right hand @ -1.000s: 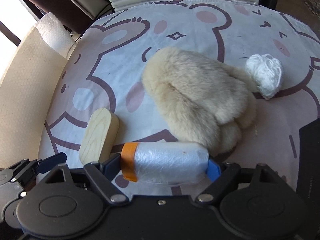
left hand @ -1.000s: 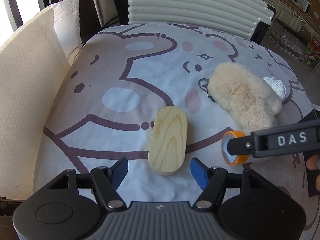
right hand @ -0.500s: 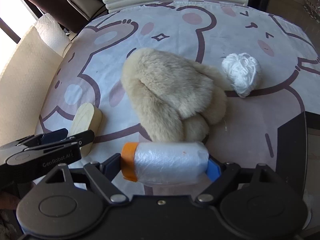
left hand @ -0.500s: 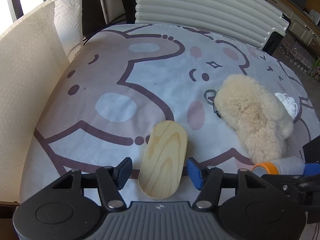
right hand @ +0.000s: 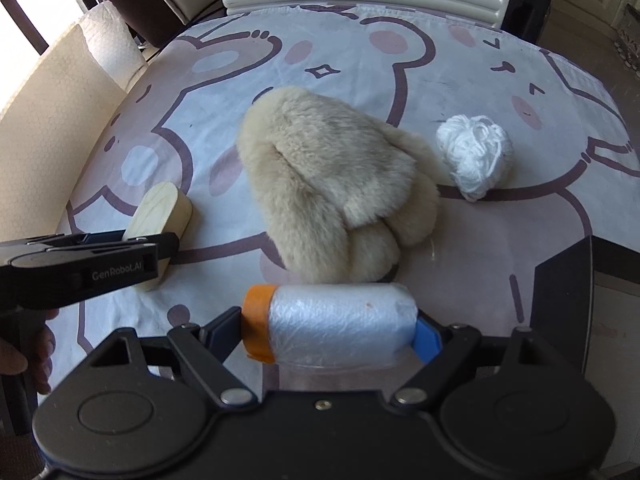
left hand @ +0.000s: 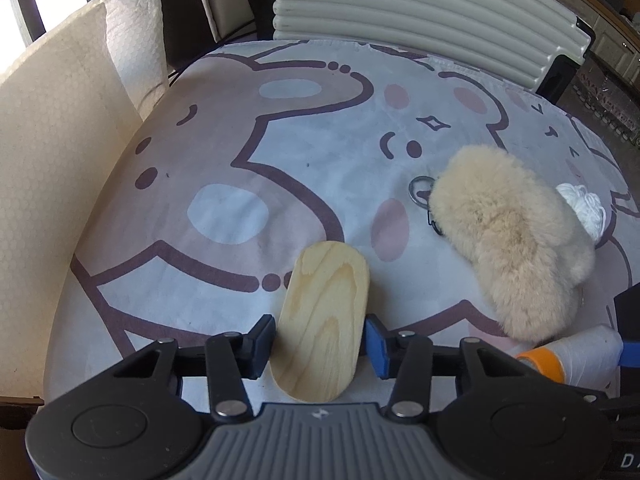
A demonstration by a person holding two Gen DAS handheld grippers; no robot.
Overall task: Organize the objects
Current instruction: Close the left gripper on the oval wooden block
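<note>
A pale oval wooden block (left hand: 324, 312) lies on the bear-print cloth (left hand: 240, 140). My left gripper (left hand: 320, 340) straddles its near half; the jaws are closing and both pads touch the block's long sides. The right wrist view shows that gripper (right hand: 164, 246) from the side over the block (right hand: 160, 212). My right gripper (right hand: 332, 324) is shut end to end on a plastic-wrapped roll (right hand: 340, 316) with an orange end, held just above the cloth. That roll (left hand: 576, 354) also shows at the lower right of the left wrist view.
A fluffy beige plush (right hand: 332, 184) with a key ring (left hand: 420, 192) lies mid-cloth, with a white yarn ball (right hand: 474, 154) to its right. Paper towel rolls (left hand: 52, 160) stand along the left edge, a ribbed white panel (left hand: 420, 12) at the back, a dark object (right hand: 568, 292) at the right.
My left gripper came forward over the wooden block and its jaws narrowed until they met the block's sides. The right gripper kept its hold on the roll and shifted slightly.
</note>
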